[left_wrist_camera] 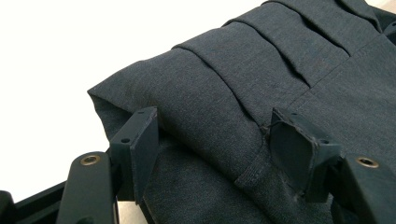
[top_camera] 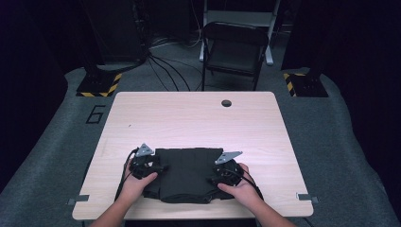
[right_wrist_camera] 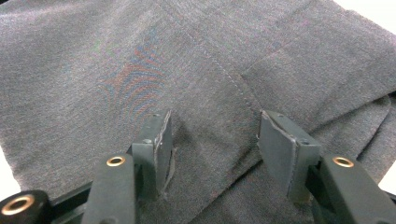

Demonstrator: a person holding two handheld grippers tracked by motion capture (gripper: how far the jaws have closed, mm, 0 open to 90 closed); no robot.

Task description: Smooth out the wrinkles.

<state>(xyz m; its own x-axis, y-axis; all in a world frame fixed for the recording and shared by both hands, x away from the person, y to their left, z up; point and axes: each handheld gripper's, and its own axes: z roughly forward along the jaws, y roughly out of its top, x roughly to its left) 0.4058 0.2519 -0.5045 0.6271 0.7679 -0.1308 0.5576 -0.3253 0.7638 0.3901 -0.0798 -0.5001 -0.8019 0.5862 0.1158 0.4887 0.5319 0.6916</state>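
A: Where's the garment?
B: Dark folded garment (top_camera: pixel 187 174) lies flat on the near half of the table (top_camera: pixel 189 118), btwn both hands.
A: Left gripper (top_camera: pixel 150 169)?
B: At the cloth's left edge. Jaws apart, straddling a thick fold (left_wrist_camera: pixel 210 121); pads not pressing it.
A: Right gripper (top_camera: pixel 222 176)?
B: On the right side, jaws spread, tips down on the flat fabric (right_wrist_camera: pixel 210 93) near a seam; nothing pinched.
A: Beyond?
B: Folding chair (top_camera: pixel 234 47) past the table's far edge, cables (top_camera: pixel 165 66) on the floor.
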